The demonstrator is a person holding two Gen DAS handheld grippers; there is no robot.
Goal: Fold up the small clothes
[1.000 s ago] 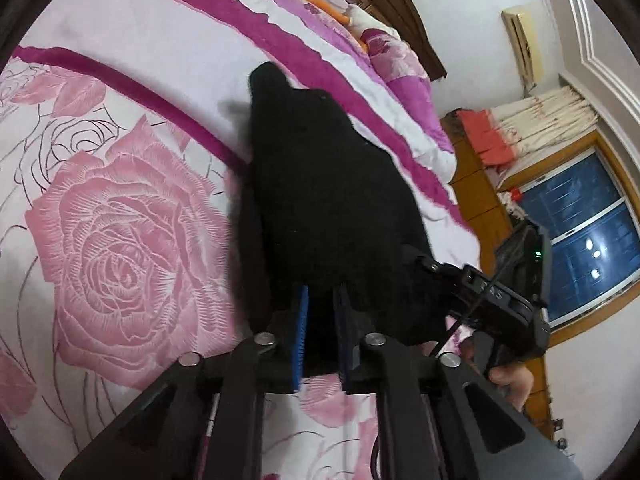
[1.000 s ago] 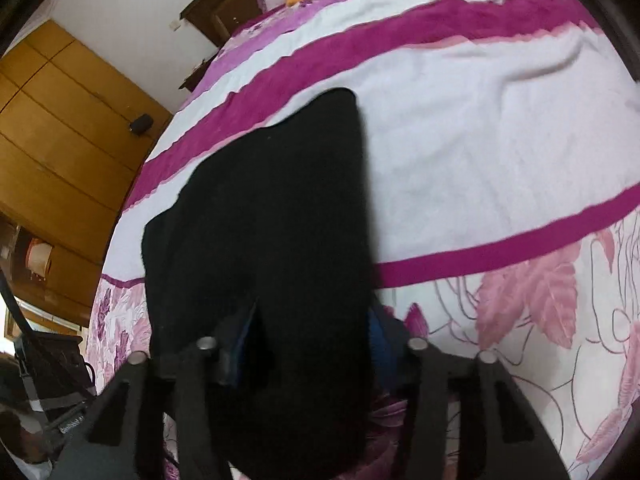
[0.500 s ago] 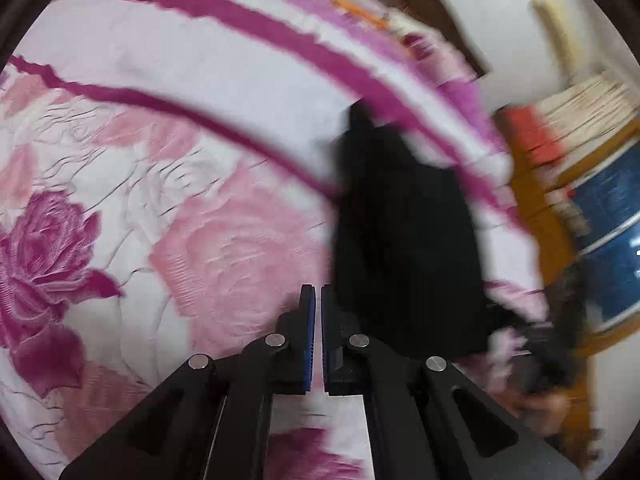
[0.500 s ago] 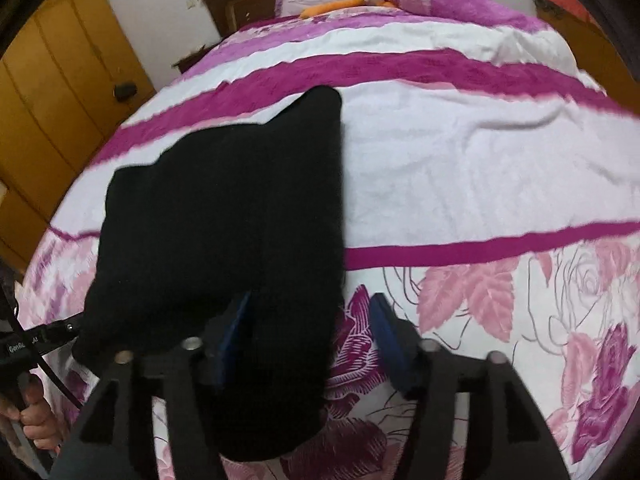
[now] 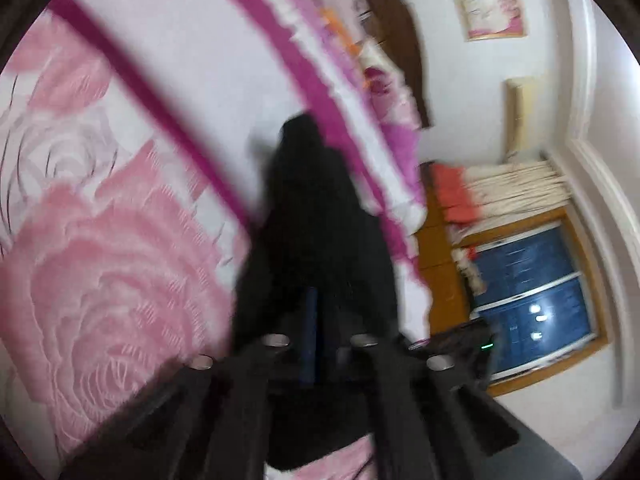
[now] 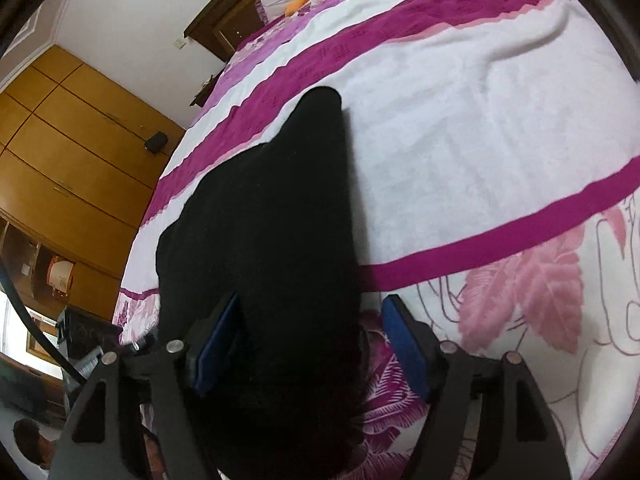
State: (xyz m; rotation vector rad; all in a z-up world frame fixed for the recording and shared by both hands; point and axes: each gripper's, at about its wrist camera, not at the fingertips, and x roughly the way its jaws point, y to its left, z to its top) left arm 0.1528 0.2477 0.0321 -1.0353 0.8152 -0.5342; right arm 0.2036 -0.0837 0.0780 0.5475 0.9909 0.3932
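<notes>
A small black garment lies on the pink and white floral bedspread, narrow end pointing away. My right gripper is open, its blue-padded fingers standing either side of the garment's near edge. In the blurred left wrist view the same garment stretches away from my left gripper. Its blue pads stand close together with black cloth around them. The blur hides whether cloth is pinched between them.
A wooden headboard and pillows stand at the far end of the bed. A wooden wardrobe is left of the bed. A window with a curtain and a wall picture show in the left wrist view.
My left gripper swung off to the bare bedspread half a second ago and is back over the garment's near edge. My right gripper stayed open around the garment and shifted slightly.
</notes>
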